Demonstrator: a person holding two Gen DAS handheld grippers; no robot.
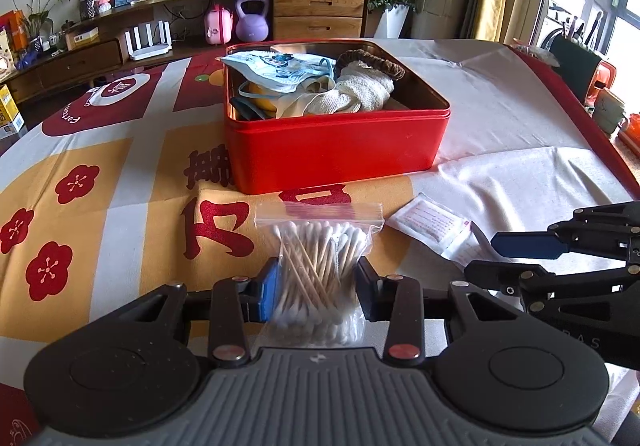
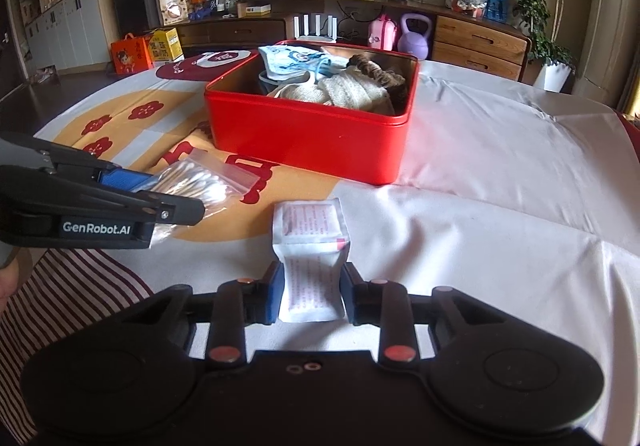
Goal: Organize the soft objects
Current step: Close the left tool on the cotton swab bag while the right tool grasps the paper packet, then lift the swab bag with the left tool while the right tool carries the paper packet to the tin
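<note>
A red tin box point(image 1: 336, 150) stands on the table, also in the right wrist view point(image 2: 304, 142). It holds a face mask point(image 1: 276, 70), a cream knit cloth point(image 1: 360, 90) and a brown hair band point(image 1: 372, 60). My left gripper point(image 1: 316, 286) is shut on a clear zip bag of cotton swabs point(image 1: 320, 258), in front of the box; the bag also shows in the right wrist view point(image 2: 196, 182). My right gripper point(image 2: 310, 286) is shut on a white paper packet point(image 2: 312, 246), to the right of the bag; the packet shows in the left wrist view point(image 1: 432, 224).
A patterned red, orange and white cloth point(image 1: 120, 174) covers the table. Plain white cloth point(image 2: 500, 174) lies to the right of the box. A wooden sideboard point(image 1: 312, 10) with a purple kettlebell point(image 1: 252, 20) stands behind the table.
</note>
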